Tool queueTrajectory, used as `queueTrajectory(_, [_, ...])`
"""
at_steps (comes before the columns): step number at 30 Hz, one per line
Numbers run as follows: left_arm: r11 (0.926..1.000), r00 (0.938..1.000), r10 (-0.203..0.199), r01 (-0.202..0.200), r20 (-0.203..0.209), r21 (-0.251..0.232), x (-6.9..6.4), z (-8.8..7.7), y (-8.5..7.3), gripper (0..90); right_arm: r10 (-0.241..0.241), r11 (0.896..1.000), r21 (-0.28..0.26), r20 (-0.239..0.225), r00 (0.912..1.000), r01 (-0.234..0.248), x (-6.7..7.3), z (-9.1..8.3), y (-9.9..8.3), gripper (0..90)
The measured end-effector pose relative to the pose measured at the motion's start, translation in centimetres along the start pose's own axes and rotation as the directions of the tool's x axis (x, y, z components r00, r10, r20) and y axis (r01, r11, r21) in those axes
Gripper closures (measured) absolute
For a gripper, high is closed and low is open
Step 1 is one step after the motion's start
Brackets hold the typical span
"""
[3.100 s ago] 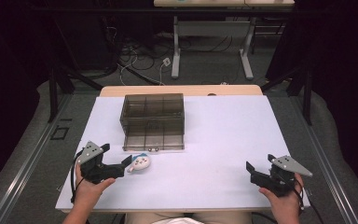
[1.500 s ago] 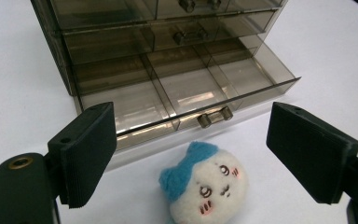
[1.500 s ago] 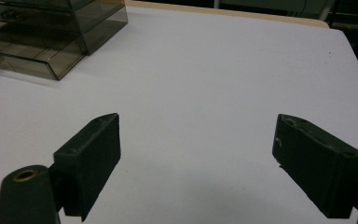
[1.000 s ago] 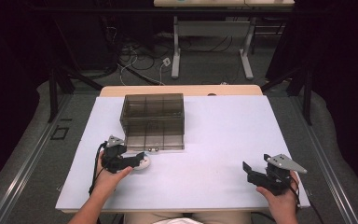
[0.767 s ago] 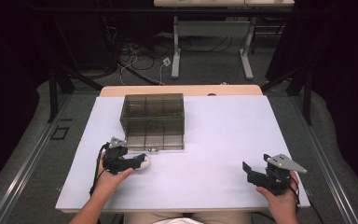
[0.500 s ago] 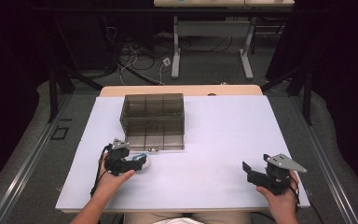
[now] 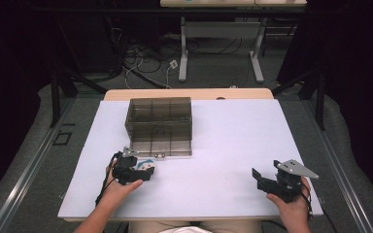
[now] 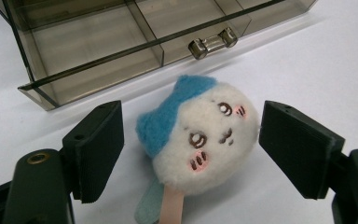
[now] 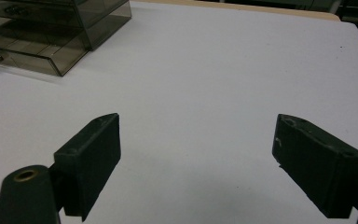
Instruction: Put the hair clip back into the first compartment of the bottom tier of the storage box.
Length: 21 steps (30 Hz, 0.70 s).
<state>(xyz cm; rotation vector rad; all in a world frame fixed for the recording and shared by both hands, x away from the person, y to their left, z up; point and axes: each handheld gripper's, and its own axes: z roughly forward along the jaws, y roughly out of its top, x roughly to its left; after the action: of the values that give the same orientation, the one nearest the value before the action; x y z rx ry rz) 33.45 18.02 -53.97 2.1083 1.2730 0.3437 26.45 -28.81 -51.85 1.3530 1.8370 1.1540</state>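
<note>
A small round plush toy (image 8: 200, 135) with a white face, a blue cap and a flat tab lies on the white table (image 7: 223, 145), just in front of a smoky clear drawer box (image 7: 159, 124). My left gripper (image 8: 198, 140) is open around the toy, one pad on each side with a gap to each. In the high view the left gripper (image 7: 143, 174) lies low at the toy (image 7: 148, 166). The box's bottom drawer (image 8: 98, 42) is pulled out, its handle (image 8: 213, 42) facing me. My right gripper (image 9: 209, 158) is open over bare table, nothing between its jaws.
The drawer box (image 9: 51, 28) stands at the back left of the table. In the high view the right gripper (image 7: 261, 182) is held near the front right edge. Dark floor, cables and desk legs (image 7: 184, 53) lie beyond the table's far edge.
My left gripper has slid right from beside the toy until its jaws straddle it; over the last second it barely shifted. The toy and the right gripper have stayed put.
</note>
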Motion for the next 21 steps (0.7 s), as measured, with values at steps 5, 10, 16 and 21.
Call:
queueTrajectory(5, [0.9997,1.0000,0.008,-0.008,-0.001,0.021,0.05,0.14,-0.04,22.6,0.005,1.000,0.002,-0.002,1.0000,-0.005,0.07,0.03,-0.02,14.9])
queueTrajectory(10, [0.9997,1.0000,0.005,-0.005,-0.003,0.026,-0.03,0.39,-0.12,22.7,-0.001,1.000,0.002,-0.009,1.0000,0.001,0.07,0.08,0.00,14.9])
queueTrajectory(16, [0.9991,0.9999,0.004,-0.004,0.011,0.042,-0.07,0.56,-0.14,23.7,-0.001,1.000,0.005,-0.011,0.9999,0.001,0.07,0.13,-0.01,14.9])
queueTrajectory(21, [0.9991,1.0000,0.003,-0.003,0.007,0.043,-0.16,0.74,-0.19,24.3,-0.001,1.000,0.012,-0.011,0.9999,0.001,0.05,0.11,0.00,14.9])
